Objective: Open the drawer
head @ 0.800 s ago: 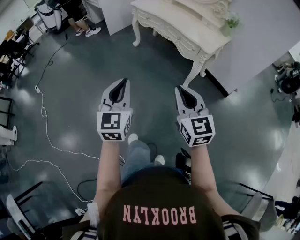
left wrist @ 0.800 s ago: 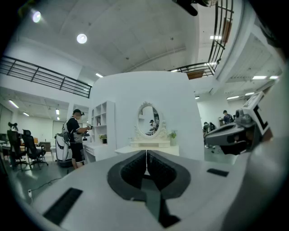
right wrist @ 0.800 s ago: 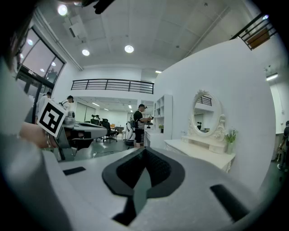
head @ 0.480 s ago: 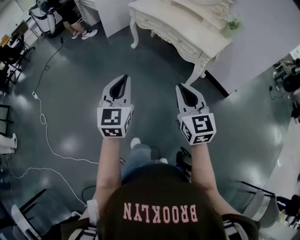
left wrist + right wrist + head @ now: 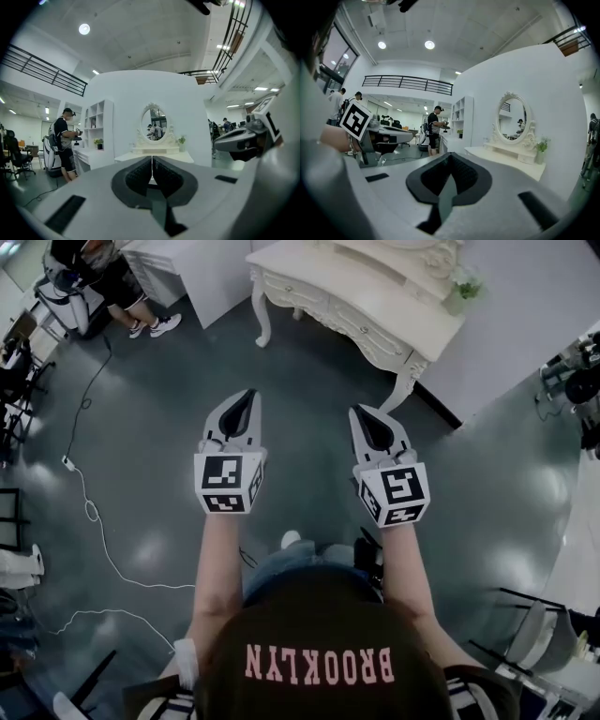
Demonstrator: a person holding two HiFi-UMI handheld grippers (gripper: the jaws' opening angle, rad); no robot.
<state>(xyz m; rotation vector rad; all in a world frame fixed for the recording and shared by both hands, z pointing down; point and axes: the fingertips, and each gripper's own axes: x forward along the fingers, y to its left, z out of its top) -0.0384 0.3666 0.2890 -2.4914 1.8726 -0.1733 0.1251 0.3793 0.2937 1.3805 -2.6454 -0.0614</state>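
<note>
Holding both grippers out level, the person is facing a cream dressing table (image 5: 412,310) that is standing at about one o'clock against the white wall, well apart from both tools. From the head view, the left gripper (image 5: 245,399) is showing its fingers pressed together on nothing, and the right gripper (image 5: 362,414) is doing the same. The drawer (image 5: 358,326) is sitting shut in the table's front rail, under the top; its knob is too small to make out.

From the left gripper view, the jaws are meeting in a thin line at six o'clock, with the oval mirror (image 5: 153,123) rising at twelve o'clock. The gripper's own body is hiding the drawer front.

From the right gripper view, the pads are likewise closed and empty, and the table is lying off at three o'clock.

I am guessing the drawer is light wood that is sliding straight out, perhaps a little stiffly. The sensible hold is looking like a pinch on the knob at the middle of its front. The legs are slender, so a hard tug is risking dragging the whole table.
</note>
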